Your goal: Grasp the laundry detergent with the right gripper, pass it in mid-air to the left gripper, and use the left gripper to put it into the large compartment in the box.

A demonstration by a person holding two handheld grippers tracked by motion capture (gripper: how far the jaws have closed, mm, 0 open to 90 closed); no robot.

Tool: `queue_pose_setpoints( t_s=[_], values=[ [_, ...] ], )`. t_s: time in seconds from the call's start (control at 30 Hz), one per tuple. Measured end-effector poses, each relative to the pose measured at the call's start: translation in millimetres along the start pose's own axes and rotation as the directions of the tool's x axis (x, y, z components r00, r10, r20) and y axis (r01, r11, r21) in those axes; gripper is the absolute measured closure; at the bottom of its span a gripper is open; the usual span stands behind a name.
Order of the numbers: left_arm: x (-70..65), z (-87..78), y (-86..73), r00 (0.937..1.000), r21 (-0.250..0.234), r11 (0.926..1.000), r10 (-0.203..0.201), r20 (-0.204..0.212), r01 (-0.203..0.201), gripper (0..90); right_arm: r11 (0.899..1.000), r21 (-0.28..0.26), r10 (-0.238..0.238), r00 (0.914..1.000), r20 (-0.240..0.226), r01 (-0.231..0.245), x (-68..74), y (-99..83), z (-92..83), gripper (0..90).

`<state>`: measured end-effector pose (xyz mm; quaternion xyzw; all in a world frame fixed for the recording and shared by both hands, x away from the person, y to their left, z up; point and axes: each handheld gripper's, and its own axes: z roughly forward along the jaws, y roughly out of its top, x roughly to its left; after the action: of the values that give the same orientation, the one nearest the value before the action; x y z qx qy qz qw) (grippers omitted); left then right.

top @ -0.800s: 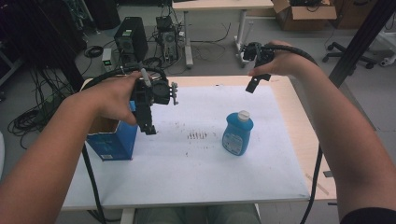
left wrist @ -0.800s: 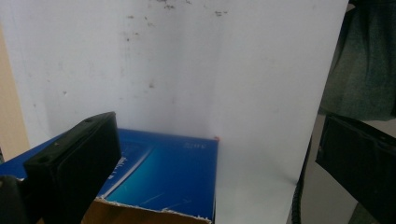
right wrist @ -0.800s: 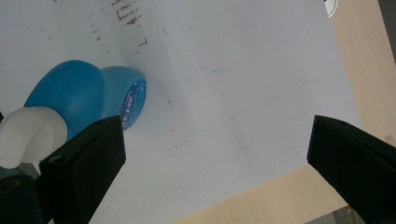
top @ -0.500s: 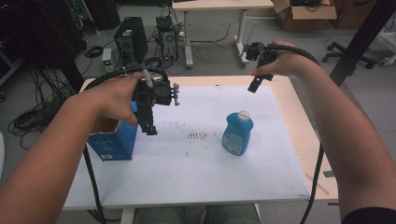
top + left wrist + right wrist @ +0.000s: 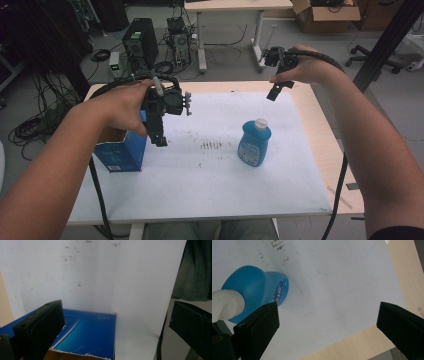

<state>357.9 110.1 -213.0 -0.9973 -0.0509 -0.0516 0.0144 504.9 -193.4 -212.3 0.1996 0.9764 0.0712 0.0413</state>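
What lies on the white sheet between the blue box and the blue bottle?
In the high view, only dark specks on the white sheet lie between blue box and blue bottle.

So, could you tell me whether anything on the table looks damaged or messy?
Yes: the blue box has a ragged, torn top edge, and dark specks dirty the white sheet between it and the upright blue bottle.

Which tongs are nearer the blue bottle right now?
By the high view, the right tongs, though not by much: they hang above and behind the blue bottle. The left tongs hover off to its left, beside the blue box.
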Motion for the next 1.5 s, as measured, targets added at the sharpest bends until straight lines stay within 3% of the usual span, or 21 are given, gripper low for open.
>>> queue_pose_setpoints(
  t_s=[0.5, 0.93, 1.5],
  values=[
    [-11.7, 5.6, 1.1, 1.0000, -0.001, 1.0000, 0.006, 0.000, -0.006, 0.2, 0.999, -0.021, 0.032, 0.9995, 0.005, -0.032, 15.8, -24.3, 1.3, 4.6],
    [-24.0, 13.4, -0.2, 1.0000, -0.001, 1.0000, 0.008, 0.000, -0.008, 0.2, 0.999, -0.041, 0.029, 0.9995, 0.007, -0.029, 34.0, -45.2, 3.1, 4.8],
    [-32.4, 20.7, -6.0, 0.9999, 0.007, 0.9999, 0.010, 0.004, -0.010, 0.2, 0.998, -0.035, 0.046, 0.9988, 0.014, -0.046, 38.8, -66.6, 14.1, 4.8]
  ],
)
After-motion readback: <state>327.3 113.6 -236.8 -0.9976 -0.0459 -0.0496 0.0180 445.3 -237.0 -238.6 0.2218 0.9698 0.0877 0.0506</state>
